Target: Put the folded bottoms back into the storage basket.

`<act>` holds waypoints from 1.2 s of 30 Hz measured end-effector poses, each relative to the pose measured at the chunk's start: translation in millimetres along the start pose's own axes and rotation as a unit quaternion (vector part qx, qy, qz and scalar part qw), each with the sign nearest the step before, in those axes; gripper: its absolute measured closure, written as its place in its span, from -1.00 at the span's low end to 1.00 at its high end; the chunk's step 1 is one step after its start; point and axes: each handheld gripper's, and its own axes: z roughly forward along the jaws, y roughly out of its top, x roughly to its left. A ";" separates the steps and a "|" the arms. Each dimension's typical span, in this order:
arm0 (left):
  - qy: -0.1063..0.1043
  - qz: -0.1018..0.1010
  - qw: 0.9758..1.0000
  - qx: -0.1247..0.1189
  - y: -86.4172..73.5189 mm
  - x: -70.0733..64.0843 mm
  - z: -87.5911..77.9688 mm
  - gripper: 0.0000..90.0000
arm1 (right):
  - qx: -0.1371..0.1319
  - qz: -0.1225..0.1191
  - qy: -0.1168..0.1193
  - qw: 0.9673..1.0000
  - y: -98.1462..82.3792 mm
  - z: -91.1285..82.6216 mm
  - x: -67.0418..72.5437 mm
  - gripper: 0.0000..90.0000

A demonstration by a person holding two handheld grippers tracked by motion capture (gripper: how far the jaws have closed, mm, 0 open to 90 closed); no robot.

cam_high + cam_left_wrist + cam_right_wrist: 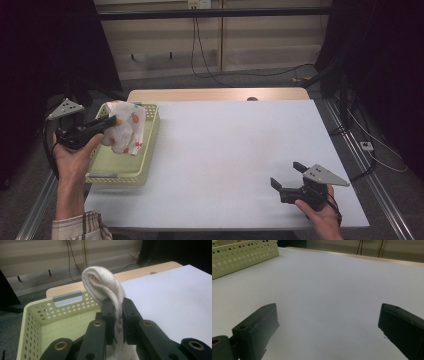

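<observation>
Jaws of the left tool [114, 121] are clamped on a white cloth with orange spots [126, 126], which is held up over the pale green perforated plastic basket [120, 170] at the left edge of the white table [230, 150]; in the left gripper view the cloth [105, 286] is pinched in a fold rising above the jaws. The right tool [287, 176] is held wide, with nothing between its jaws, low over the table's near right part, well apart from the basket.
</observation>
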 end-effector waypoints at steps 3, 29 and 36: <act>0.000 0.002 1.000 0.010 -1.9 0.4 5.0 0.83 | 0.000 0.000 0.000 1.000 0.0 0.1 0.0 -0.95; -0.001 -0.013 0.998 0.056 -18.1 14.1 30.7 0.83 | 0.002 -0.002 0.000 1.000 -0.2 0.3 0.0 -0.95; -0.005 -0.018 0.997 0.070 -23.4 18.0 38.0 0.83 | 0.002 -0.003 0.001 1.000 -0.2 0.3 0.2 -0.95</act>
